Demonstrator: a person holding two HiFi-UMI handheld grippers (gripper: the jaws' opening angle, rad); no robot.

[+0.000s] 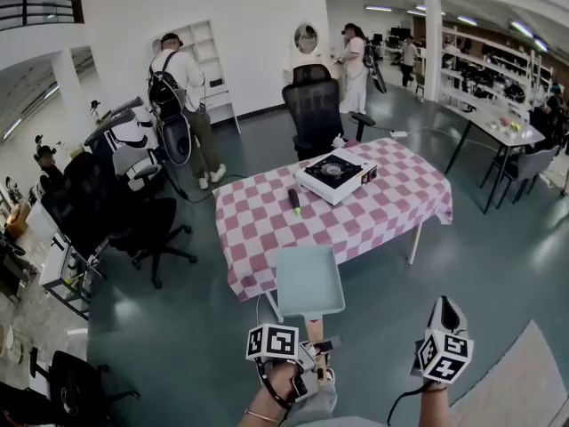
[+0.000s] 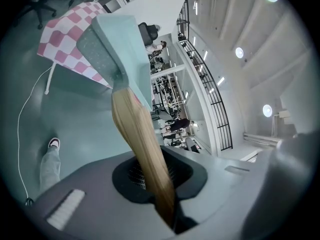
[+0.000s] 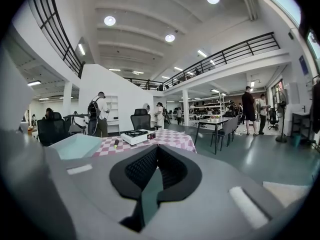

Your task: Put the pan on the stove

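Pan [image 1: 308,281] is up in the air just short of the worktop [image 1: 258,229], left claw [image 2: 150,171] clamped on its handle [image 2: 140,139]. Right claw [image 3: 155,154] closed, empty. Stove [image 1: 335,174] sits on the worktop.

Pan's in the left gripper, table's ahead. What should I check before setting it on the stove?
1. Left gripper clamped on pan handle: ok.
2. Pan empty: ok.
3. Stove top free of things: ok.
4. Pan above stove: not ok, well short of it.
5. Small dark item on tablecloth lies apart from stove: ok.
6. Right gripper empty: ok.
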